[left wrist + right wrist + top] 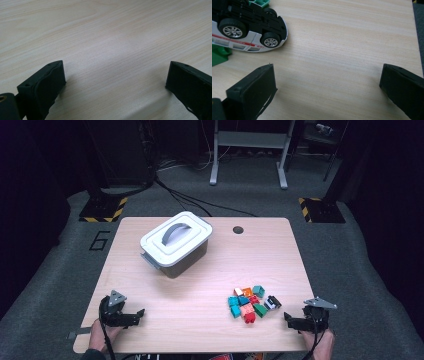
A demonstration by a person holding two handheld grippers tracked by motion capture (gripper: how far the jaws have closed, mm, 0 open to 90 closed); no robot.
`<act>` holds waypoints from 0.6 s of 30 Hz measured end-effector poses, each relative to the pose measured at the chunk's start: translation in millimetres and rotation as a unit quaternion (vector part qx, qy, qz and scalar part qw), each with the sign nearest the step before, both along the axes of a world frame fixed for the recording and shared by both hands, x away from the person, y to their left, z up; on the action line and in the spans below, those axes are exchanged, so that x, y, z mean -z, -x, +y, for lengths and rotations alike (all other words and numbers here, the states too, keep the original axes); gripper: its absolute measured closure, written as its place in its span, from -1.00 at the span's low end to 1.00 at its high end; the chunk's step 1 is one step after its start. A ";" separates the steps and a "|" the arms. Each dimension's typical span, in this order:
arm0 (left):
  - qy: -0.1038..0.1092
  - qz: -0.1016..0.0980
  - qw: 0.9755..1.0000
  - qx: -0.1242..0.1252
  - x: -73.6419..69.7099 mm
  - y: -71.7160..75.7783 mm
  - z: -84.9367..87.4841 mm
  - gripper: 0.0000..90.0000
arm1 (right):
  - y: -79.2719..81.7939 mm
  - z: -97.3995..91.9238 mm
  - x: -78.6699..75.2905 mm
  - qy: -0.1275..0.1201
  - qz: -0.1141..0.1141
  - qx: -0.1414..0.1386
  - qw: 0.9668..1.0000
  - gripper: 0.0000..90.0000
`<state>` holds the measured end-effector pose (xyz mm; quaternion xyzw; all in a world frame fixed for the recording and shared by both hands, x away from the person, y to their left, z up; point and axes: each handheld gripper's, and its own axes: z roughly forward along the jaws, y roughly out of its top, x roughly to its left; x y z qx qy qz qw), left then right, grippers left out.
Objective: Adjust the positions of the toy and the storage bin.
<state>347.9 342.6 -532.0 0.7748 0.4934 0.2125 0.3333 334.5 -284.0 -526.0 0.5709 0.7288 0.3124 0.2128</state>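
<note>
The left tongs (141, 312) are seen released at the near left corner of the table (200, 285), with jaws spread wide and only bare wood between them in the left gripper view (115, 75). The right tongs (286, 316) are likewise released at the near right corner, with jaws set wide apart and nothing gripped between them; in the right gripper view (327, 75) plain wood is seen in the gap. Each pair is held by a hand at the near edge, and a cable is trailed from each.

A toy car (272, 302) is found lying on its side just beyond the right tongs, near but apart from them; in the right gripper view the car (244, 30) is shown with its black underside and two wheels turned to the camera, its white body marked by a red stripe. It is placed at the right end of a heap of blocks (246, 302) in teal, orange, red and green, and a green block (218, 56) is touched by it.

A grey box (176, 245) with a white lid and grey handle is set well apart from the heap, toward the far left of the table. A round hole (238, 229) is seen near the far edge.
</note>
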 end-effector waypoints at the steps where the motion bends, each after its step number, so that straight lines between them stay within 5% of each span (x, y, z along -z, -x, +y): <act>1: 0.000 0.000 1.000 0.003 0.0 -0.4 0.1 -0.95 | -1.4 0.8 0.5 0.008 -0.002 -0.004 1.000 -1.00; 7: -0.010 0.019 1.000 0.019 -4.1 -6.2 0.2 -0.94 | -3.2 1.6 3.9 0.018 -0.018 -0.009 1.000 -1.00; 18: 0.024 -0.004 0.998 0.051 -40.6 -27.3 -8.4 -0.87 | -3.7 -1.1 4.2 0.018 -0.019 -0.020 0.999 -1.00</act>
